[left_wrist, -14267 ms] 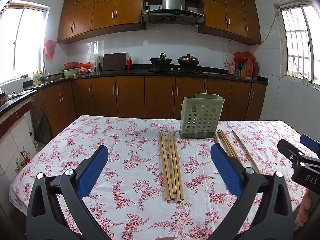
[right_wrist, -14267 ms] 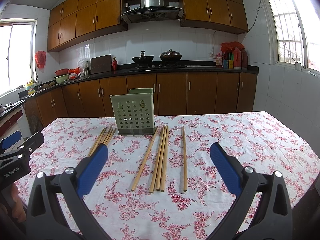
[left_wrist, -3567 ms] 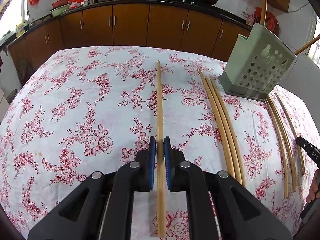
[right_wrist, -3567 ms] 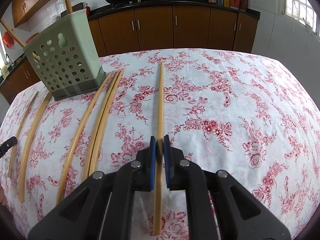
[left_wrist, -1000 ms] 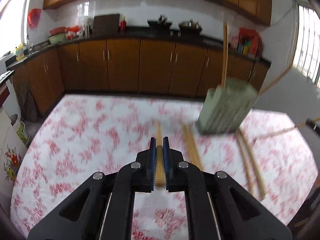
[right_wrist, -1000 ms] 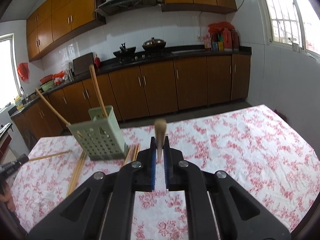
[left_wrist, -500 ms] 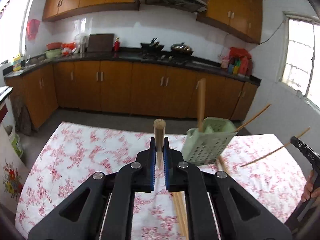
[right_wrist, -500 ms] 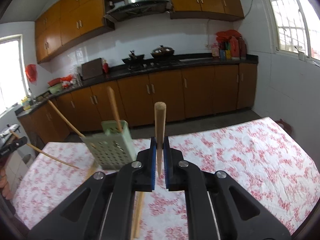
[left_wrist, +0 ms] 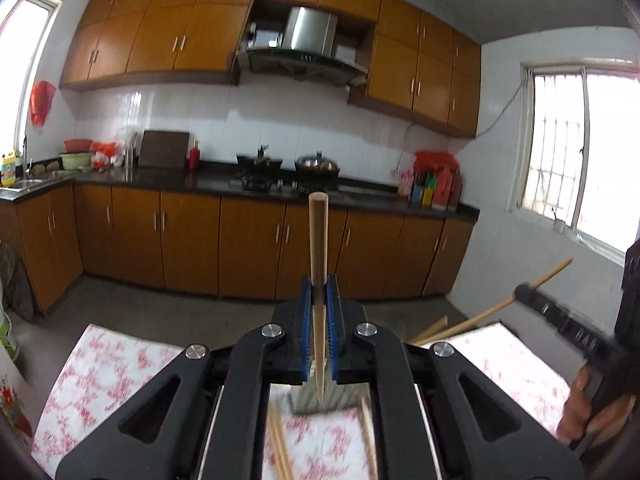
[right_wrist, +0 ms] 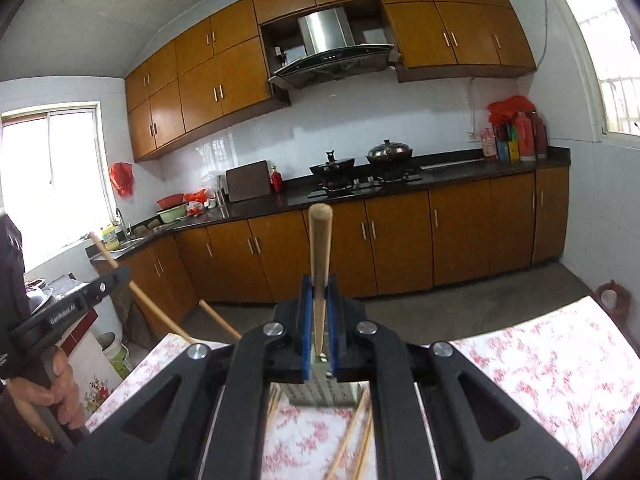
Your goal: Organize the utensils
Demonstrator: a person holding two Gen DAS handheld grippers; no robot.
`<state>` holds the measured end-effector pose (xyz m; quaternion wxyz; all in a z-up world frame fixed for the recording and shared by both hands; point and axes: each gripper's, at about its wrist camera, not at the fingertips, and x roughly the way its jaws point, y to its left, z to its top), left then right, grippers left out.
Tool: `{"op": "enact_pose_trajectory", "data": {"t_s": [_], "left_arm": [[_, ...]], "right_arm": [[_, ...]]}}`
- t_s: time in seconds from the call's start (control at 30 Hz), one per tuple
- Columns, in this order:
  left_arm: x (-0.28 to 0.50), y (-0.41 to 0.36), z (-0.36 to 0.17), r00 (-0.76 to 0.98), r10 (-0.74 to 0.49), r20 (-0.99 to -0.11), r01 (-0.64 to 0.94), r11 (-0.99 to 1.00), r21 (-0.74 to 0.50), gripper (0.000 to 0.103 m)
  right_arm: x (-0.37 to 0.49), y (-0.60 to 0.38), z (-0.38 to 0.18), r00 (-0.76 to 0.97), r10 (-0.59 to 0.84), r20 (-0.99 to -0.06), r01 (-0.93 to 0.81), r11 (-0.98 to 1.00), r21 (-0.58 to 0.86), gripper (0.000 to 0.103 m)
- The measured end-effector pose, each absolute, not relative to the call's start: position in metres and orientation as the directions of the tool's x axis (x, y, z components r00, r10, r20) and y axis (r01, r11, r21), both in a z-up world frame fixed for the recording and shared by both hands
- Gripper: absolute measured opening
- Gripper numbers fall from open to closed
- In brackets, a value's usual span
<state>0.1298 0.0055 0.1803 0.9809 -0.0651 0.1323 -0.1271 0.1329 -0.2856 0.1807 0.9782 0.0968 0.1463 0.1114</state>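
Chopsticks (left_wrist: pixel 318 264) (right_wrist: pixel 320 272) stand upright, one clenched in each raised tool (left_wrist: pixel 319 320) (right_wrist: pixel 319 320) (left, right).

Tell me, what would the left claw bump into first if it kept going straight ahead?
Probably nothing close: past the left claw and its chopstick lies open floor, then the brown cabinets. Depth is uncertain.

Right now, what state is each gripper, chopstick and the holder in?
Left gripper: shut on a chopstick, held upright.
Right gripper: shut on a second chopstick, upright.
Green holder: standing on the table, mostly hidden.
Loose chopsticks: lying on the tablecloth.
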Motion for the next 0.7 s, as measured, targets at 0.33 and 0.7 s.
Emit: {"op": "enact_pose_trajectory", "data": {"t_s": [0.33, 0.7], "left_arm": [[0.178, -0.017, 0.164, 0.965, -0.175, -0.195, 0.14, 0.974, -0.179, 0.007], [0.205, -0.023, 0.117, 0.925, -0.209, -0.316, 0.153, 0.969, -0.195, 0.007]], "right_arm": [[0.194, -0.266, 0.15, 0.907, 0.208, -0.366, -0.146, 0.971, 0.189, 0.008], [0.218, -0.261, 0.123, 0.871, 0.223, -0.437, -0.139, 0.966, 0.216, 0.009]]}}
